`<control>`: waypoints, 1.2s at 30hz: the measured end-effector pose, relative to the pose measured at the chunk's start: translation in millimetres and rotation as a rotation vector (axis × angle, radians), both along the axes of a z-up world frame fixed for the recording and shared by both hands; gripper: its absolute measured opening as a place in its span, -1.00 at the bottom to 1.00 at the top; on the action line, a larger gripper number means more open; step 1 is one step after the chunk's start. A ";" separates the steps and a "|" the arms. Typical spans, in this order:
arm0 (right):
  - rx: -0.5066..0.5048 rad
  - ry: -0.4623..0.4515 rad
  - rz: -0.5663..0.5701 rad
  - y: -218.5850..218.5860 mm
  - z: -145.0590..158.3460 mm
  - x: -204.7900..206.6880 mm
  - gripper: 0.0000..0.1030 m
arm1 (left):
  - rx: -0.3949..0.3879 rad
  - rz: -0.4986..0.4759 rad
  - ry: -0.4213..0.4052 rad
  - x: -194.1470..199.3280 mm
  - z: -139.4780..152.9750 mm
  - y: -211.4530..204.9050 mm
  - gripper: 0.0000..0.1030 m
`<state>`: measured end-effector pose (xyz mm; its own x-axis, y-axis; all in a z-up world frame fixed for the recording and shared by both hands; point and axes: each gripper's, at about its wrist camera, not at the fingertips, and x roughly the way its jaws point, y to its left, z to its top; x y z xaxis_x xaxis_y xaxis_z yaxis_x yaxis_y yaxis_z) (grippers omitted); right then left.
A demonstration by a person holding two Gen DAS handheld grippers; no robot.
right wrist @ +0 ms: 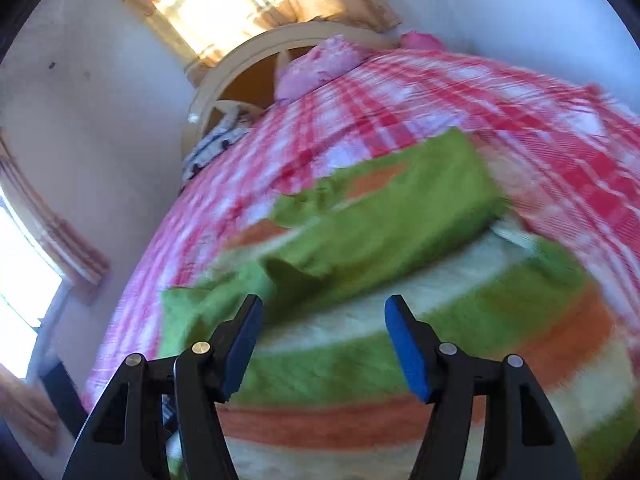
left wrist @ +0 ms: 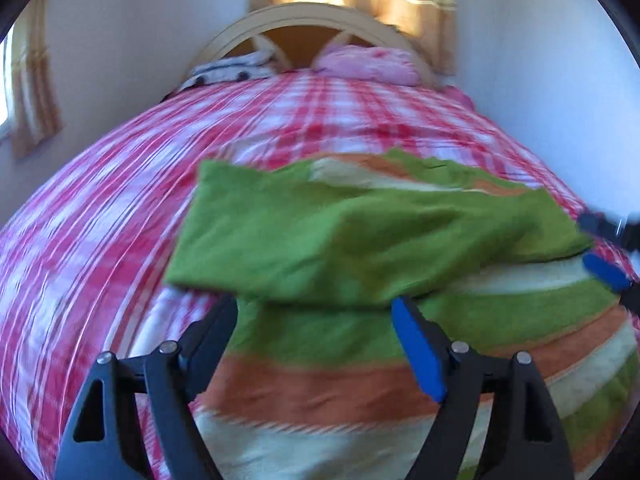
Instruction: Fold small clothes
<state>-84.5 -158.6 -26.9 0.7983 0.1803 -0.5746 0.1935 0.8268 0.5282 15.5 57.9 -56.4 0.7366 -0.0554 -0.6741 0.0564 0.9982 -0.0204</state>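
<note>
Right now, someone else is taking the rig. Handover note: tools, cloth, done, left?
Left tool: open, holding nothing, its tips at the near edge of the folded-over flap.
Right tool: open, holding nothing, over the striped part of the cloth.
Striped cloth (green, orange, cream): lies on the red plaid bedspread. Its plain green flap is already turned over the striped part, a bit rumpled along the far edge.
Done: one fold, it seems.
Left: probably smooth the flap, then fold again to a smaller size. Frames are motion-blurred, so check the edges before regrasping.
</note>
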 end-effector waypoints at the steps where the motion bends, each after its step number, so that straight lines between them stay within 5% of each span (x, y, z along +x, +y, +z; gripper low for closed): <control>1: 0.031 -0.005 0.023 2.9 1.3 9.9 0.35 | -0.011 0.021 0.030 0.5 -8.3 5.3 0.60; 4: 0.112 0.044 0.060 12.5 -7.2 36.3 0.44 | -0.128 0.050 0.085 2.8 -19.8 22.8 0.60; 7: 0.142 0.104 0.055 20.0 -20.6 53.8 0.44 | -0.148 0.067 0.079 -0.6 -22.5 24.1 0.60; 14: -0.104 0.122 0.052 52.5 -33.1 67.3 0.43 | -0.116 0.047 0.089 -4.2 -22.9 17.5 0.77; 16: -0.175 0.136 0.083 59.6 -34.7 71.5 -0.09 | -0.123 0.041 0.092 -0.6 -23.1 18.4 0.83; 20: -0.291 0.151 0.131 70.5 -37.3 73.3 -0.55 | -0.129 0.034 0.096 0.8 -23.0 17.8 0.86; 23: -0.311 0.115 0.141 71.8 -23.2 69.8 -0.69 | -0.141 0.034 0.093 0.4 -22.8 19.2 0.86; 31: -0.585 -0.077 0.102 56.0 68.2 67.4 -0.70 | -0.158 0.035 0.091 -0.7 -23.1 22.4 0.87; 36: -0.685 -0.068 0.026 11.0 78.1 61.6 -0.70 | -0.148 0.038 0.094 0.8 -22.8 21.4 0.87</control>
<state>-22.9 -147.7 51.1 0.8370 -0.1858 -0.5147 0.1536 0.9825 -0.1050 16.3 79.3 -79.2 0.6741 -0.1325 -0.7267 0.0096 0.9853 -0.1708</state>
